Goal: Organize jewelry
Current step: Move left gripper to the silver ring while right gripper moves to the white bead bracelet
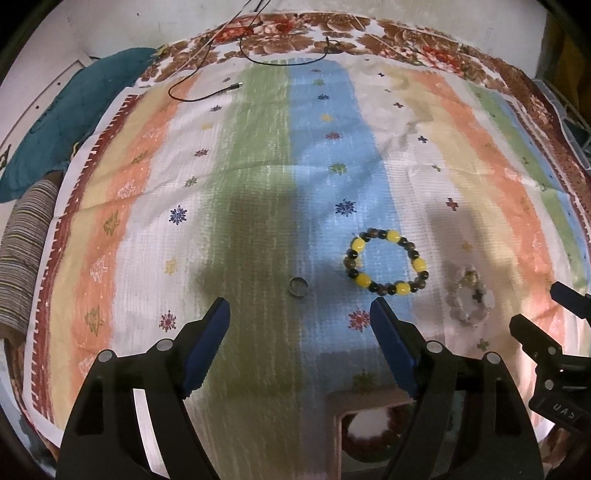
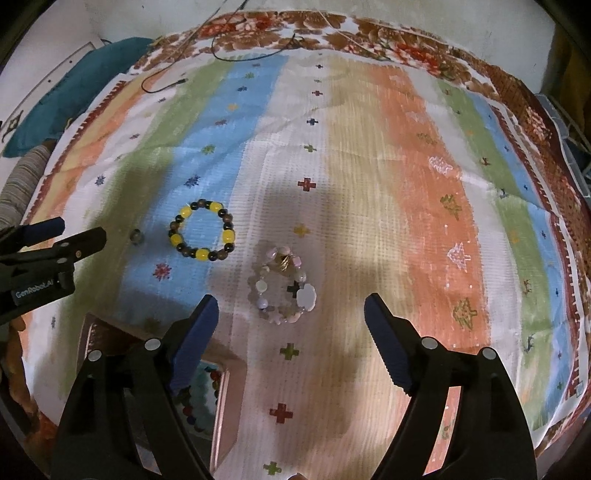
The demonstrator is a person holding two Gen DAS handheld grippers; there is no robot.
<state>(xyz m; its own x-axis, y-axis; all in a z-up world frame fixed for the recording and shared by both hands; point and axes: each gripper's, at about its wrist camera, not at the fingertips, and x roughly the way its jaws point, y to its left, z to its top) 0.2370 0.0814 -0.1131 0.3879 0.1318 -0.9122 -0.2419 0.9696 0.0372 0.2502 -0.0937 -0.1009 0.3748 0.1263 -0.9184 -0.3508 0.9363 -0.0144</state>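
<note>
Fingers (image 1: 221,314) apart, empty | bracelet (image 1: 388,261) yellow+dark beads, flat on cloth (image 1: 258,147)

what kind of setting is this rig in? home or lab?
Likely a home, not a lab: a striped patterned cloth is spread over a floral bedsheet, with a teal pillow at its edge and a loose black cable lying across it.

Striped cloth (image 1: 258,155) (white wall (image 1: 110,26) behind)

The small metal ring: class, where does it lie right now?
In the left wrist view the small metal ring lies on the striped cloth, where green meets blue, left of the yellow-and-dark bead bracelet, just ahead of the open left gripper.
</note>
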